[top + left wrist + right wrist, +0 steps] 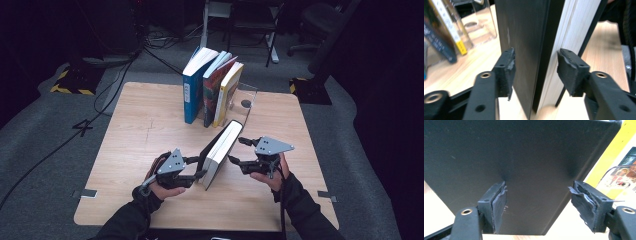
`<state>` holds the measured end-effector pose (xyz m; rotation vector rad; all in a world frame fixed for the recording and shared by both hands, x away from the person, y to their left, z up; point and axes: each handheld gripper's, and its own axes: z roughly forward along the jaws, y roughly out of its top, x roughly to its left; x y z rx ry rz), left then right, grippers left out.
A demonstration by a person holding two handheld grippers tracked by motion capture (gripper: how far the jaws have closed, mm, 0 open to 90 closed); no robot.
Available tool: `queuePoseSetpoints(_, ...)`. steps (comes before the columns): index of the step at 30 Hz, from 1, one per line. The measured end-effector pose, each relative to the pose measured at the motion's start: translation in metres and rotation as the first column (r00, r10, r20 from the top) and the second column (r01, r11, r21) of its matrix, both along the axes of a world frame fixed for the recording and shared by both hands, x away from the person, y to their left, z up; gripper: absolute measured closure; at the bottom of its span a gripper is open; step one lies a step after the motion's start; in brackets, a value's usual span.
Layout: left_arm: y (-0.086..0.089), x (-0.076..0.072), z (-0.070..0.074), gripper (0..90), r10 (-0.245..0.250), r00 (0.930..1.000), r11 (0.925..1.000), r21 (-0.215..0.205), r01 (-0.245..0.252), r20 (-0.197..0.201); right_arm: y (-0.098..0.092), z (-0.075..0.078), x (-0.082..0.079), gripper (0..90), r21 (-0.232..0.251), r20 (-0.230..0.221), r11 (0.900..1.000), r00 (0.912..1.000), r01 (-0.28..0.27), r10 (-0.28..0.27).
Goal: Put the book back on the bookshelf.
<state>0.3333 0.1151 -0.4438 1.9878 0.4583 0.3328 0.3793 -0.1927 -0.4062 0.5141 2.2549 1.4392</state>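
The left tongs (200, 167) straddle the black book's (220, 152) near edge, pads spread and not pressing; the right tongs (239, 150) gape beside its cover at three o'clock. It leans mid-bench (140, 135), unshelved; the row of books (212, 85) waits at twelve o'clock.

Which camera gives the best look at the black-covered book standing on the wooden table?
The high view: the whole black-covered book standing on edge. The left gripper view shows its cover and pages close up; the right gripper view, just dark cover.
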Motion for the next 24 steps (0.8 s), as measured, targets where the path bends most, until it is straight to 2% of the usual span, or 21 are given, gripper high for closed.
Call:
queuePoseSetpoints(5,-0.014,-0.017,-0.012,30.6,0.006,1.0,0.9962,0.087,-0.006,0.001,0.002,-0.002,0.0,27.1,0.005,-0.001,1.0,1.0,0.005,-0.005)
queuePoseSetpoints(6,-0.014,-0.017,-0.012,25.8,0.006,1.0,0.9962,0.087,-0.006,0.001,0.002,-0.002,0.0,27.1,0.005,-0.001,1.0,1.0,0.005,-0.005)
queuePoseSetpoints(10,-0.024,-0.019,-0.017,23.3,0.062,0.9981,0.9936,0.095,-0.061,-0.001,0.005,-0.004,-0.001,26.5,0.001,-0.005,1.0,1.0,0.0,0.0)
queuePoseSetpoints(12,-0.031,-0.017,-0.019,21.3,0.103,0.9947,0.9916,0.079,-0.102,0.001,0.007,-0.006,-0.002,26.4,-0.002,-0.002,1.0,1.0,-0.003,0.003)
queuePoseSetpoints(13,-0.031,-0.017,-0.019,21.2,0.103,0.9947,0.9916,0.079,-0.102,0.001,0.007,-0.006,-0.002,26.4,-0.002,-0.002,1.0,1.0,-0.003,0.003)
queuePoseSetpoints(16,-0.043,-0.017,-0.022,21.1,0.177,0.984,0.9823,0.058,-0.178,0.021,0.011,-0.008,-0.002,24.8,-0.009,0.0,1.0,1.0,-0.001,0.001)
queuePoseSetpoints(19,-0.051,-0.015,-0.024,21.6,0.235,0.9714,0.972,0.0,-0.235,0.035,0.013,-0.01,-0.002,23.9,-0.015,0.007,1.0,1.0,0.004,-0.004)
queuePoseSetpoints(21,-0.054,-0.013,-0.023,26.9,0.275,0.9605,0.9612,-0.034,-0.274,0.043,0.014,-0.011,-0.002,24.0,-0.017,0.011,1.0,0.9999,0.004,-0.004)
queuePoseSetpoints(24,-0.054,-0.012,-0.022,33.0,0.284,0.9572,0.9587,-0.033,-0.283,0.056,0.013,-0.011,-0.001,24.0,-0.024,0.014,1.0,0.9999,0.008,-0.008)
